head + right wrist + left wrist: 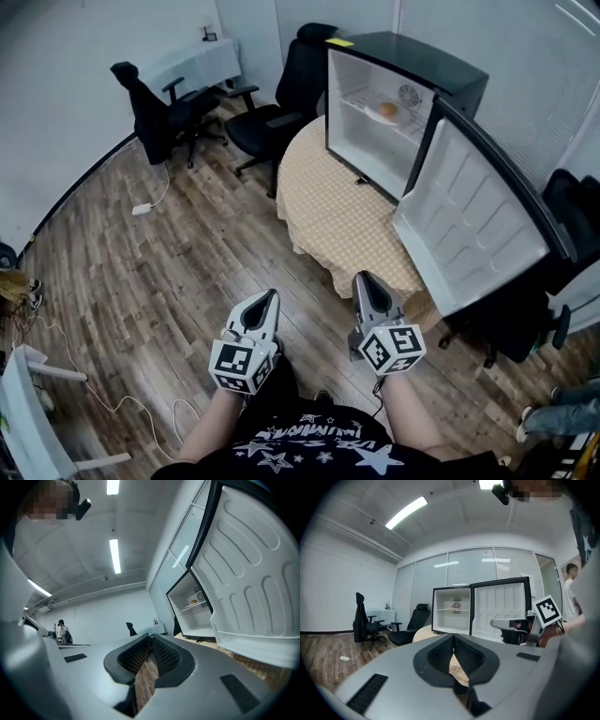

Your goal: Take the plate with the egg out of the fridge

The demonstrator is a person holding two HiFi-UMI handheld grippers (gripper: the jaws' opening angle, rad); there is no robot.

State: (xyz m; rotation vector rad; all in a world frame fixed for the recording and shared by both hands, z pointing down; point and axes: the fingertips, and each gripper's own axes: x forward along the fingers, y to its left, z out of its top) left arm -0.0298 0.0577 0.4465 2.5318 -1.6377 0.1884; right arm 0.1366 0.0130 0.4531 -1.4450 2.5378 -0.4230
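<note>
A small black fridge [412,66] stands on a round table with a yellow cloth [323,211], its door [473,220] swung wide open to the right. On its upper shelf lies the plate with the egg [386,111], also seen far off as the plate [454,606] and the plate [194,603]. My left gripper [272,294] and right gripper [364,277] hover side by side over the wooden floor, well short of the table. Both are shut and empty, as the left gripper [453,637] and right gripper [150,637] show. The right gripper's body [508,623] appears beside the left.
Black office chairs [155,108] [281,103] stand left of the table, another chair [511,323] under the open door. A white side table [197,61] is at the far wall. A cable and plug [141,208] lie on the floor. A person [571,590] stands at the right.
</note>
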